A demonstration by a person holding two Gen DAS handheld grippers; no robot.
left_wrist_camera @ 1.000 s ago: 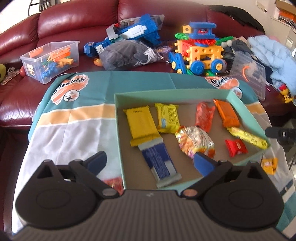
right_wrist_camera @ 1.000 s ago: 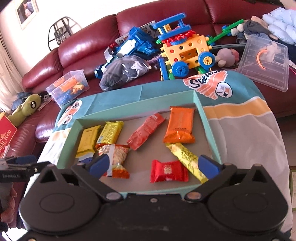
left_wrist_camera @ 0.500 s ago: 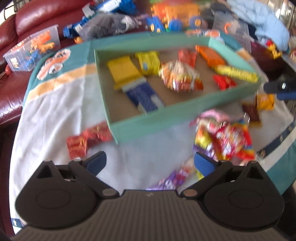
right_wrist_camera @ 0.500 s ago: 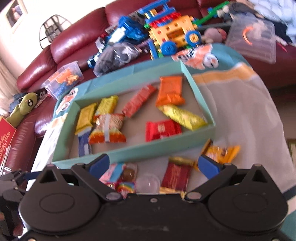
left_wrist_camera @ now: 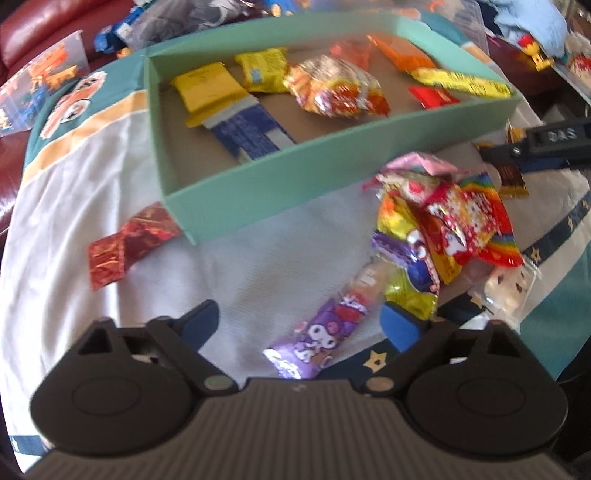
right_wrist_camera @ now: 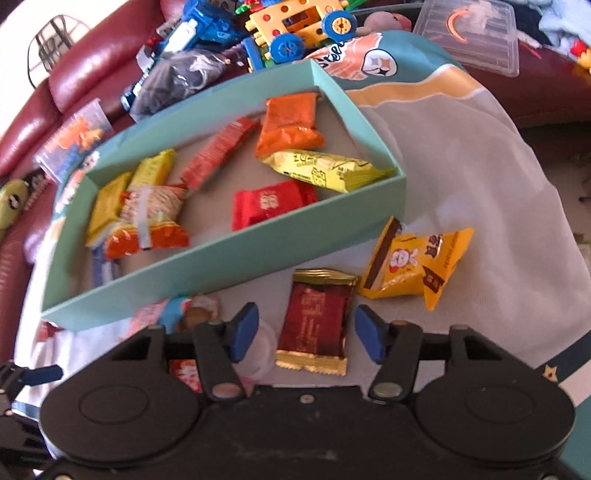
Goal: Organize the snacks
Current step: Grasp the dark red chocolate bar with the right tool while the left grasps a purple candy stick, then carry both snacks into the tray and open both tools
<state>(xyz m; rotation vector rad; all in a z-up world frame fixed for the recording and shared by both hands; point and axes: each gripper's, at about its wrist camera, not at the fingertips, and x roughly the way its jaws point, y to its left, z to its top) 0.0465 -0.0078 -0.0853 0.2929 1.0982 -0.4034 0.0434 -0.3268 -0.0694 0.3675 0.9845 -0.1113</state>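
A teal box on a cloth-covered table holds several snack packets. My left gripper is open, low over the cloth, with a purple snack stick lying between its fingers. A pile of colourful snacks lies to its right and a red foil packet to its left. My right gripper is open, its fingers either side of a dark red, gold-edged packet. A yellow packet lies just beyond on the right.
A red leather sofa behind the table carries toy vehicles, clear plastic bins and a dark bag. The right gripper shows at the right edge of the left wrist view. White and teal cloth covers the table.
Both grippers have pulled back and dropped from over the box to the loose snacks in front of it. The right gripper's fingers have narrowed around the dark red packet.
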